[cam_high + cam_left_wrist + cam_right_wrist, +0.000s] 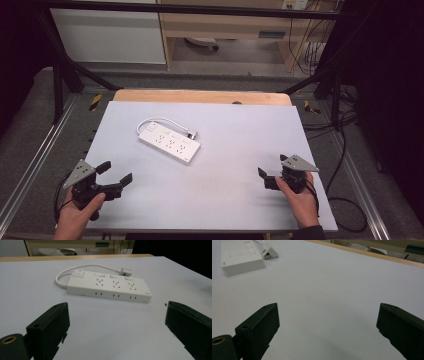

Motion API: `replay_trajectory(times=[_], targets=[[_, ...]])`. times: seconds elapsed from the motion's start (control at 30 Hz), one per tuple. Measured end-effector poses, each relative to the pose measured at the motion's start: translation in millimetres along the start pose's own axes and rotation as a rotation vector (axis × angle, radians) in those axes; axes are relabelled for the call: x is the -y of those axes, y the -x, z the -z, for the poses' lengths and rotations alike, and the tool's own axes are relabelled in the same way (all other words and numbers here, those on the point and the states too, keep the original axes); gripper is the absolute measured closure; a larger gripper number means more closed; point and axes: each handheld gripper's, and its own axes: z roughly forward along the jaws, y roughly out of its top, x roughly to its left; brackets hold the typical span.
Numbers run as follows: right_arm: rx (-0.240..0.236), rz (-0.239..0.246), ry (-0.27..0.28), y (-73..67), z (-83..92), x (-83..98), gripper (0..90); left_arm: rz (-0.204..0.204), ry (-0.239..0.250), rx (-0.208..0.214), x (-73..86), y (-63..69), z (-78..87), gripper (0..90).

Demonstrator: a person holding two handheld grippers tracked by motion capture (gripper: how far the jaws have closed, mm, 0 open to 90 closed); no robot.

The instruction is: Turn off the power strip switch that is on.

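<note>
A white power strip with its short cord and plug lies flat on the pale table top, left of the middle. In the left gripper view the power strip sits ahead of the wide-apart jaws, with its plug behind it. My left gripper rests open near the front left corner, nothing between its jaws. At the front right, my right gripper is open too and holds nothing. The right gripper view catches the power strip's end and plug at the upper left.
The table's wooden far edge runs along the back. Black frame bars and metal rails flank the table. Cables trail over the floor on the right. A wooden shelf unit stands behind.
</note>
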Motion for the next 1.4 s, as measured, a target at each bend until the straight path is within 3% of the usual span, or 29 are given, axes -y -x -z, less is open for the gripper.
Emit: replay_trajectory(times=[0.43,0.6,0.73,1.1,1.3,1.4], targets=[[-0.003,-0.001,0.016,-1.3,1.9,-0.6,4.8,0.013,0.020,0.029,-0.7,5.0,-3.3,5.9],[-0.013,0.002,0.023,-3.1,2.9,-1.5,4.9,0.033,-0.024,0.055,-5.3,5.6,-7.4,6.4],[-0.032,0.008,0.017,-5.9,0.8,-2.6,4.9,0.027,-0.028,0.042,-9.9,5.7,-11.1,6.4],[-0.055,0.023,0.011,-8.9,1.2,-1.8,4.6,0.024,-0.053,0.032,-30.4,5.7,-38.1,6.5],[-0.062,0.034,0.001,-11.6,-0.7,-2.4,4.4,0.031,-0.042,0.053,-35.7,8.3,-51.5,6.5],[-0.064,0.031,0.005,-11.7,0.3,-2.3,4.3,0.013,-0.030,0.068,-42.3,12.5,-56.0,6.5]])
